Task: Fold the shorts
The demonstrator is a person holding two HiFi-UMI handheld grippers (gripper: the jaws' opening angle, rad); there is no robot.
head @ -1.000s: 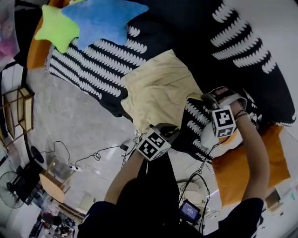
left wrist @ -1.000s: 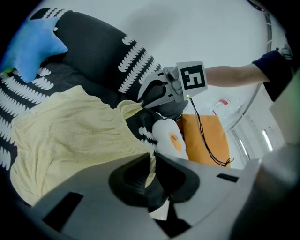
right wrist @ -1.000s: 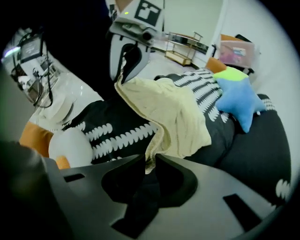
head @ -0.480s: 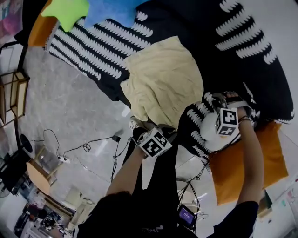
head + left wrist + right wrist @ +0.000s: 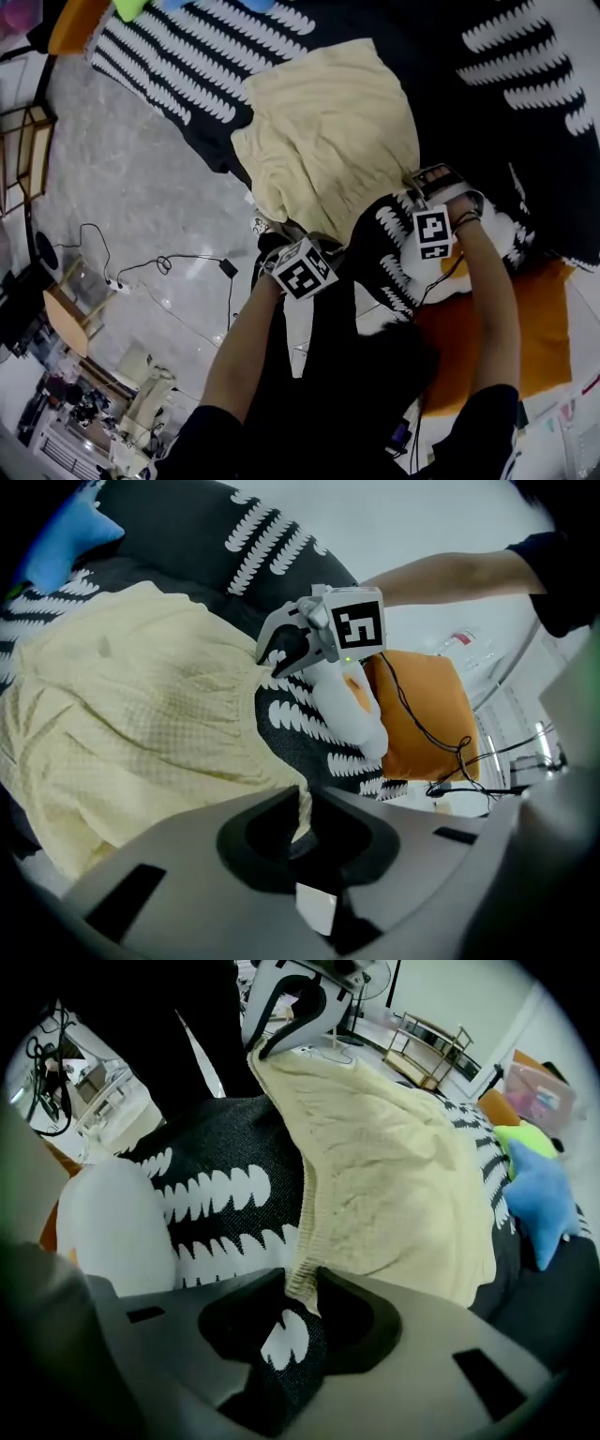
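Pale yellow shorts (image 5: 328,141) lie spread on a black-and-white patterned cover (image 5: 169,66), their near edge hanging over its side. My left gripper (image 5: 289,236) is at the near left corner, shut on the shorts' edge (image 5: 141,714), with a thin strip of cloth pinched in the left gripper (image 5: 307,799). My right gripper (image 5: 418,184) points straight down at the near right corner. Its jaws have just been opening, and the ribbed waistband corner (image 5: 298,1283) still lies between them in the right gripper (image 5: 300,1279).
An orange cushion (image 5: 525,328) lies at the right beside a white rounded pillow (image 5: 112,1222). Blue (image 5: 539,1204) and green (image 5: 520,1138) star cushions sit at the cover's far end. Cables (image 5: 169,267) trail over the grey floor at the left.
Both grippers have come down toward the cover with the shorts' near edge. The right gripper's jaws stand wider than before. The shorts lie flatter and more spread out.
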